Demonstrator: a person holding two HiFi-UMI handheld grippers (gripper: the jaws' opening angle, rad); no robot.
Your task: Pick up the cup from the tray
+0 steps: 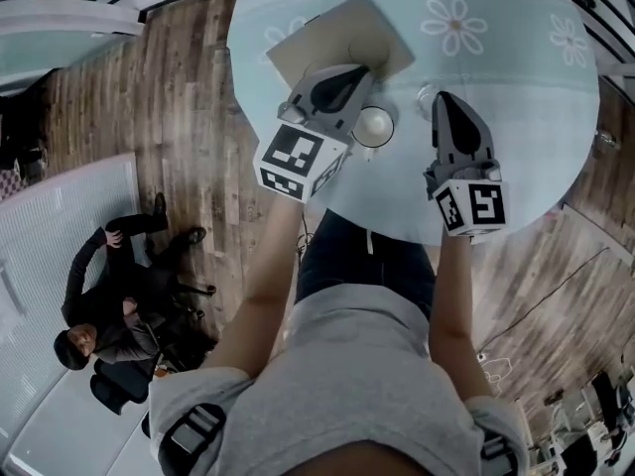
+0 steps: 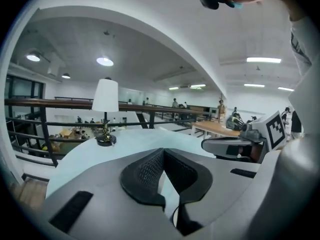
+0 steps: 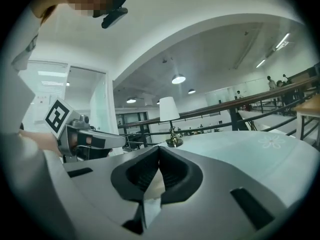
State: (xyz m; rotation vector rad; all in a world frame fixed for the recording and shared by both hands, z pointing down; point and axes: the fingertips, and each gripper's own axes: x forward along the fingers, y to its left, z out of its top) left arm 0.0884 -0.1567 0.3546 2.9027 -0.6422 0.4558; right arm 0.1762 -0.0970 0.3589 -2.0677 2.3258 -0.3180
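From above, a white cup (image 1: 373, 127) shows on the pale blue tablecloth just off the near corner of the tan tray (image 1: 332, 36). My left gripper (image 1: 367, 71) hangs over that corner, shut, and hides part of the tray. My right gripper (image 1: 441, 97) is to the right of the cup, also shut. In the left gripper view the jaws (image 2: 162, 152) meet with nothing between them. The same holds in the right gripper view (image 3: 159, 149). Neither gripper view shows the cup or the tray.
The round table (image 1: 516, 107) has flower prints and a small clear object (image 1: 425, 99) ahead of my right gripper. A white-shaded lamp (image 2: 105, 109) (image 3: 169, 115) stands at the far side near a railing. A person (image 1: 119, 305) sits on the wooden floor level at left.
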